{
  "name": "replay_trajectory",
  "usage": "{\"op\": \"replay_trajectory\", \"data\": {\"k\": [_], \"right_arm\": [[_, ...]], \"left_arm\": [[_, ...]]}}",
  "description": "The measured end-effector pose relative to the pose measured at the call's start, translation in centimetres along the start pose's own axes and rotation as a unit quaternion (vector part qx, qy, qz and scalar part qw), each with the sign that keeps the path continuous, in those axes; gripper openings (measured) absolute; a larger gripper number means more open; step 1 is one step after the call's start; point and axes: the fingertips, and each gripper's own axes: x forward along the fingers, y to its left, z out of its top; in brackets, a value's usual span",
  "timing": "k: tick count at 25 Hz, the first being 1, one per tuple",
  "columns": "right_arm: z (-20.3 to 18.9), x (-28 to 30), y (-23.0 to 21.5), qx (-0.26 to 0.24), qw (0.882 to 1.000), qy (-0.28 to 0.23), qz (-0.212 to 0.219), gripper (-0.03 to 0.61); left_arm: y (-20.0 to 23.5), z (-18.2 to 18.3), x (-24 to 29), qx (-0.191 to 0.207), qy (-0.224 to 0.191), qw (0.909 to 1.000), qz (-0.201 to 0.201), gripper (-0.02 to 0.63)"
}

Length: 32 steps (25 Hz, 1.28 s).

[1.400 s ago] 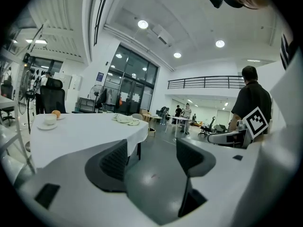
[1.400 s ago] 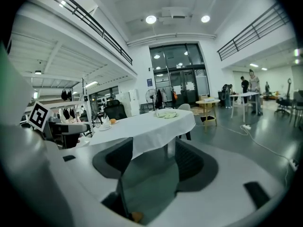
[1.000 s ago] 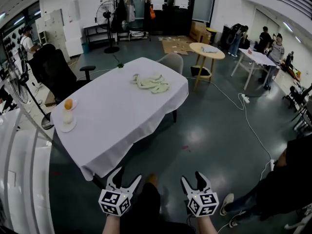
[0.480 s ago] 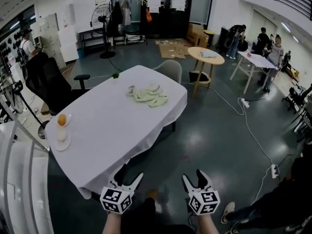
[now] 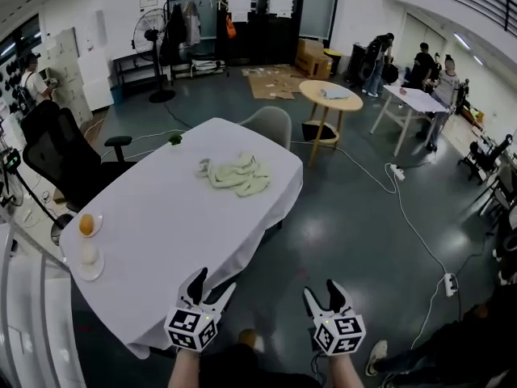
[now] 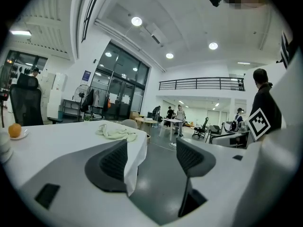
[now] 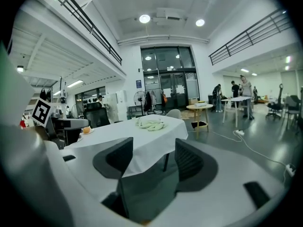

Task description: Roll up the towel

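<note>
- Towel [image 5: 234,175]: a pale, crumpled heap on the table [image 5: 153,233], upper centre of the head view. It sits toward the table's far end, nearer the right edge. Both gripper views show it small, mid-frame, above the jaws.
- Left gripper [image 5: 214,281]: low in the frame, left of centre. Jaws stand wide apart with nothing between them. Its own view shows only the near table corner and the floor through the gap.
- Right gripper [image 5: 321,291]: low in the frame, right of centre. Jaws part-way open and empty.
- Both grippers are well apart from the towel, with the length of the table between. No step on the towel is begun.
- Handling, my estimate: soft, limp and light, not fragile. It will sag from any pinch point and hold no shape of its own. I expect it to need spreading flat before a roll will run straight.
- Where to grip, my estimate: one edge, a gripper near each corner. I cannot pick out the corners in the heap from here. The fabric looks thin, so the jaws must close nearly all the way.
- Risk: the white tablecloth is loose too, and a low pinch could catch it with the towel or drag it into folds.
- Plates [image 5: 86,245] at the left edge, one with an orange, sit well apart from the towel.
</note>
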Motion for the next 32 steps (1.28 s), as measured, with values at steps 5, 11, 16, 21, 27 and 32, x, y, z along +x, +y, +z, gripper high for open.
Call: {"op": "replay_trajectory", "data": {"k": [5, 11, 16, 21, 27, 32], "right_arm": [[0.7, 2.6, -1.3, 0.004, 1.000, 0.004, -0.008, 0.275], [1.3, 6.0, -1.7, 0.008, 1.000, 0.001, -0.009, 0.275], [1.8, 8.7, -1.5, 0.010, 1.000, 0.001, -0.004, 0.275], [1.4, 9.4, -1.1, 0.014, 1.000, 0.013, 0.002, 0.275], [0.4, 10.6, -1.2, 0.016, 0.999, 0.031, 0.008, 0.275], [1.1, 12.8, -1.6, 0.010, 0.999, 0.033, 0.021, 0.275]], "left_arm": [[1.4, 0.4, 2.9, -0.003, 0.005, 1.0000, -0.004, 0.341], [3.6, 0.7, 5.5, -0.003, 0.004, 1.0000, -0.007, 0.341], [5.0, 0.9, 7.7, -0.002, 0.005, 0.9999, -0.010, 0.341], [5.5, 0.1, 7.6, -0.011, 0.019, 0.9997, -0.007, 0.341], [6.2, -1.4, 7.9, -0.023, 0.034, 0.9992, 0.002, 0.341], [7.3, -0.9, 9.4, -0.024, 0.026, 0.9993, 0.013, 0.341]]}}
